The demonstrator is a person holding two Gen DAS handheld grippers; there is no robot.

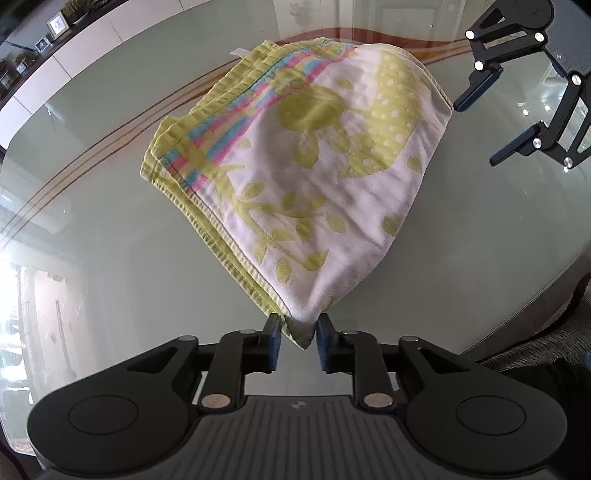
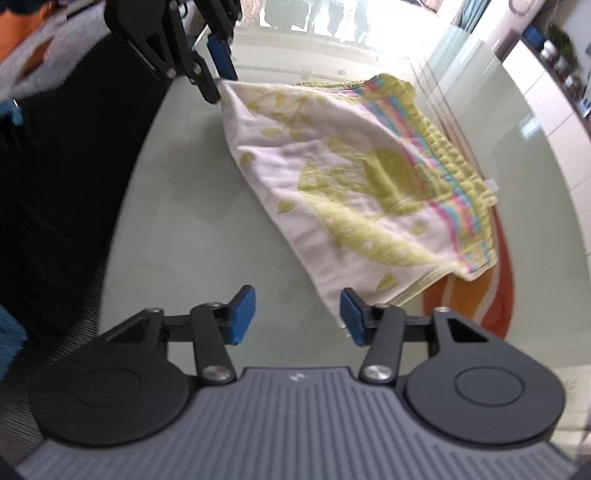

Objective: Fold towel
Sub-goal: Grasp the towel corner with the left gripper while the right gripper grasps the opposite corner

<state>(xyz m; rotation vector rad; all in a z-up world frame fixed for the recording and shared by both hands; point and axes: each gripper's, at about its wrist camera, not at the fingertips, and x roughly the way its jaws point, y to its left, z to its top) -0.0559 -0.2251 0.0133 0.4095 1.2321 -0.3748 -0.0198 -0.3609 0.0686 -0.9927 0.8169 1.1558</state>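
Observation:
A folded white towel (image 1: 314, 166) with yellow-green plant pattern and pink and blue stripes lies on the glass table (image 1: 110, 229). My left gripper (image 1: 297, 341) is shut on the towel's near corner, which sticks out between the blue pads. In the right wrist view the towel (image 2: 351, 173) stretches from the left gripper (image 2: 221, 83) at top left toward my right gripper (image 2: 297, 314). The right gripper is open and empty, with the towel's near edge just by its right pad. It also shows open at the top right of the left wrist view (image 1: 484, 122).
The table has a brown and orange wavy band (image 2: 495, 291) under the towel's far side. A white cabinet with photo frames (image 1: 55, 26) runs along the far wall. A dark chair or fabric (image 2: 55, 184) lies left of the table edge.

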